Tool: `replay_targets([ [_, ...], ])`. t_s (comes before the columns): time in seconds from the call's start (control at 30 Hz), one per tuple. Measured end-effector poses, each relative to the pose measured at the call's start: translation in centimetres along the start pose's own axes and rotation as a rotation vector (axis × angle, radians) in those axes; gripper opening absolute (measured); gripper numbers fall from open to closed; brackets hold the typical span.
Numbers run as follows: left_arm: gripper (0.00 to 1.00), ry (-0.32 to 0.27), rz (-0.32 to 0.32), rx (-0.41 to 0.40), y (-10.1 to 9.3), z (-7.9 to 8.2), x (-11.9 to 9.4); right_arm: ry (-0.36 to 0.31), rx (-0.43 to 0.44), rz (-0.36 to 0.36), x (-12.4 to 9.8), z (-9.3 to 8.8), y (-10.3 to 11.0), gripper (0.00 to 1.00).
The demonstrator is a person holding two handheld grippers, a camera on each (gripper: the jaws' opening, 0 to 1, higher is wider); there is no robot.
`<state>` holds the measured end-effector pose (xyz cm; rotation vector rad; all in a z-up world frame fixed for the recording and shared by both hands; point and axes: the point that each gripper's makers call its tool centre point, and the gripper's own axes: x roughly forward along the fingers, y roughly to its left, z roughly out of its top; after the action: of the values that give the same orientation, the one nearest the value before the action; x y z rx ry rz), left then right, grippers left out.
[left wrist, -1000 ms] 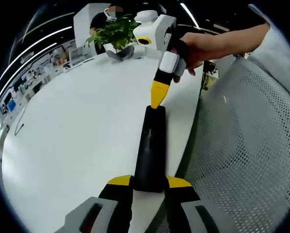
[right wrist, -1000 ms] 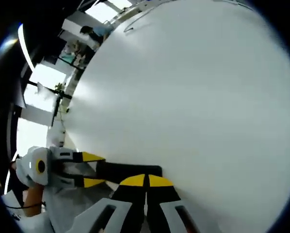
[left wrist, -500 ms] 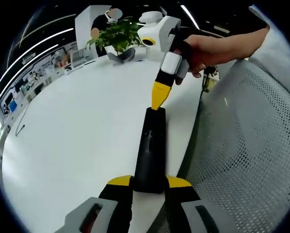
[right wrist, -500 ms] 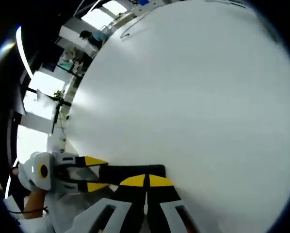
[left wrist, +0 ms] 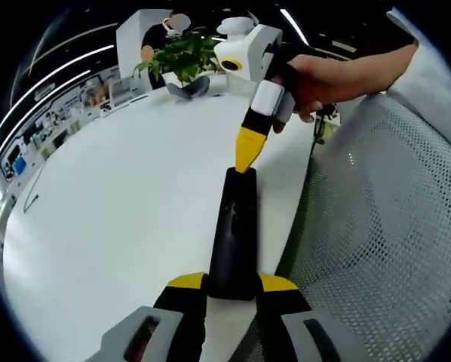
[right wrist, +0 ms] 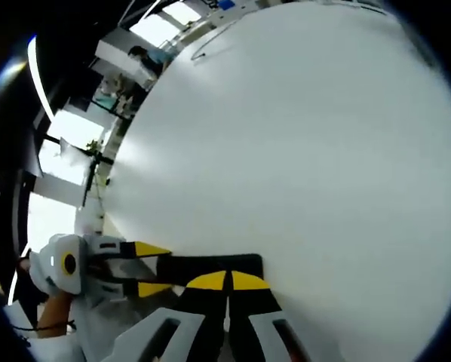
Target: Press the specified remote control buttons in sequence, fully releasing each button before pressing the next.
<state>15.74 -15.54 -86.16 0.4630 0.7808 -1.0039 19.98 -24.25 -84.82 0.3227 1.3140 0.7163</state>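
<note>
Between my left claw [left wrist: 231,285]'s yellow tips sits the near end of the black remote control [left wrist: 234,232], pinched there and held flat over the white desk [left wrist: 112,211] close to its edge. Its long axis runs straight away from that claw toward my right claw [left wrist: 244,160], so the far end is the end the right one can reach. The right claw comes down from above with its tips pressed together, nothing between them, and its yellow point stands at the remote's far end; whether it is touching or a hair above I cannot tell. From the right gripper view, the remote [right wrist: 210,265] lies crosswise just beyond those closed tips [right wrist: 227,280], with the left claw [right wrist: 151,268] clamped on its other end. So the pressing falls to the right claw, and I judge the coming move is a short push down onto the far end.

Against half a second ago almost nothing has changed: the remote stays put in my left claw and the right point hangs over the same far end.
</note>
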Motion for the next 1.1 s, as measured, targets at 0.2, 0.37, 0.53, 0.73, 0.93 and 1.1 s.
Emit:
replay_targets([
  [0.2,0.25,-0.003,0.000,-0.002,0.02,-0.02,0.03,-0.005,-0.038,-0.005,0.29,0.10,0.32,0.00],
  [0.37,0.24,-0.005,0.001,-0.002,0.02,0.01,0.11,0.002,-0.053,-0.022,0.41,0.07,-0.09,0.00],
  [0.53,0.25,-0.007,0.001,-0.005,0.01,0.03,0.14,-0.003,-0.076,-0.030,0.48,0.09,-0.14,0.00],
  [0.73,0.24,-0.008,0.000,-0.007,-0.03,0.04,0.14,-0.012,-0.023,-0.011,0.49,0.15,-0.29,0.00],
  [0.93,0.24,-0.008,0.000,-0.005,-0.02,0.04,0.12,-0.020,0.022,0.014,0.42,0.20,-0.25,0.00],
  [1.1,0.24,-0.008,0.001,-0.006,0.01,0.06,0.14,-0.027,0.051,0.032,0.39,0.26,-0.40,0.00],
])
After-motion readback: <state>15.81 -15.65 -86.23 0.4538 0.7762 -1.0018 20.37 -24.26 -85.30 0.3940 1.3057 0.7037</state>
